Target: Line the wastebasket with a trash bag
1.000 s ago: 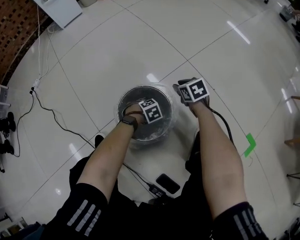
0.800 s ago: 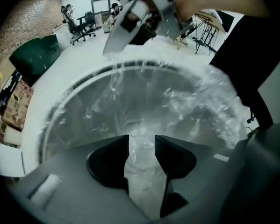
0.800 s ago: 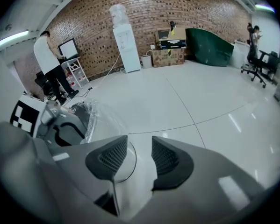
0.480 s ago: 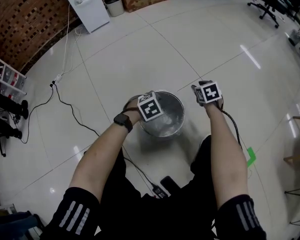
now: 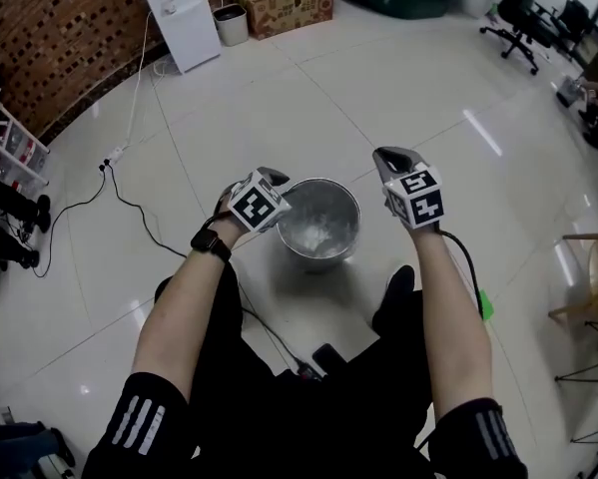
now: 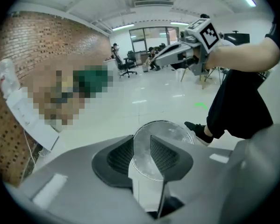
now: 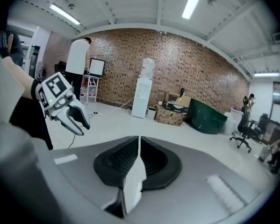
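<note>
Just one round silver metal wastebasket (image 5: 319, 224), with a clear plastic bag (image 5: 314, 236) crumpled inside, sits mid-frame on the glossy white tile floor (image 5: 398, 88); a brick wall (image 5: 49, 38) is upper left. Of the two grippers, the left gripper (image 6: 142, 149) has jaws that were just closing and stand apart, empty; the right gripper (image 7: 139, 155) has jaws just closed together, empty.

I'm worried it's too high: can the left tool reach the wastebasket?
Probably yes: the left tool hangs just above the wastebasket, aimed at it, nothing between. Its jaws have just been closing, yet stand apart, empty.
</note>
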Motion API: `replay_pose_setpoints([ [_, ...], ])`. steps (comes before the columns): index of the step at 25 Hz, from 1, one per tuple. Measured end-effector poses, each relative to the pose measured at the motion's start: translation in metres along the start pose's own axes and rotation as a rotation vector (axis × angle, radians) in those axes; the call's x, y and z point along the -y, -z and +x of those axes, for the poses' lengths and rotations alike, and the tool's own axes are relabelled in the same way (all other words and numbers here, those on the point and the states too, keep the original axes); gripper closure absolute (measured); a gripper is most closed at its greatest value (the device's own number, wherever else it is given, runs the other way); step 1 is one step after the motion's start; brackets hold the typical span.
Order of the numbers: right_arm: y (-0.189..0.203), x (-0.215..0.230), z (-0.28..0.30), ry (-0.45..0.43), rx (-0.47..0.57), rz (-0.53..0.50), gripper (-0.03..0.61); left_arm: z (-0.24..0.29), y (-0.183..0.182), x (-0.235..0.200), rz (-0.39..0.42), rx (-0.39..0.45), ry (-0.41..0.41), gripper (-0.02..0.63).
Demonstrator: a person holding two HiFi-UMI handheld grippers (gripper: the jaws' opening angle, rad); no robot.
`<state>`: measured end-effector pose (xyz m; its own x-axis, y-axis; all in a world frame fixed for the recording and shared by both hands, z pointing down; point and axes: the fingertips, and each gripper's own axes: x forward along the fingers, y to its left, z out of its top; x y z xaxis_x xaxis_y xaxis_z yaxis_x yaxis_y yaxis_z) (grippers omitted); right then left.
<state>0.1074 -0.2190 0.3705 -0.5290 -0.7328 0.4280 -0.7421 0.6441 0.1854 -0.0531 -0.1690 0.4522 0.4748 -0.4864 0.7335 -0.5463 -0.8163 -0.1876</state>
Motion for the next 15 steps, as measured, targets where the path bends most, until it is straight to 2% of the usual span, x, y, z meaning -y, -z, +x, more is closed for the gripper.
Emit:
replay_pose_setpoints([
  [2,-0.004,-0.015,-0.012,-0.023,0.02,-0.026,0.571,-0.006,0.006,-0.003,-0.066,0.031,-0.023,0.526],
  [5,0.0,-0.033,-0.019,-0.081,0.022,0.014,0.571,-0.015,0.008,-0.006,-0.123,0.081,-0.036,0.546],
  [7,0.003,-0.039,-0.019,-0.124,0.036,0.089,0.572,-0.022,0.007,-0.008,-0.117,0.104,-0.043,0.552],
  [10,0.007,-0.047,-0.016,-0.228,0.077,0.258,0.572,-0.032,-0.001,-0.016,-0.107,0.153,-0.062,0.549],
  [12,0.012,-0.05,-0.008,-0.285,0.091,0.338,0.571,-0.037,-0.015,-0.025,-0.117,0.21,-0.066,0.524],
  [15,0.025,-0.051,0.004,-0.305,0.048,0.307,0.572,-0.042,-0.036,-0.028,-0.102,0.268,-0.057,0.491],
])
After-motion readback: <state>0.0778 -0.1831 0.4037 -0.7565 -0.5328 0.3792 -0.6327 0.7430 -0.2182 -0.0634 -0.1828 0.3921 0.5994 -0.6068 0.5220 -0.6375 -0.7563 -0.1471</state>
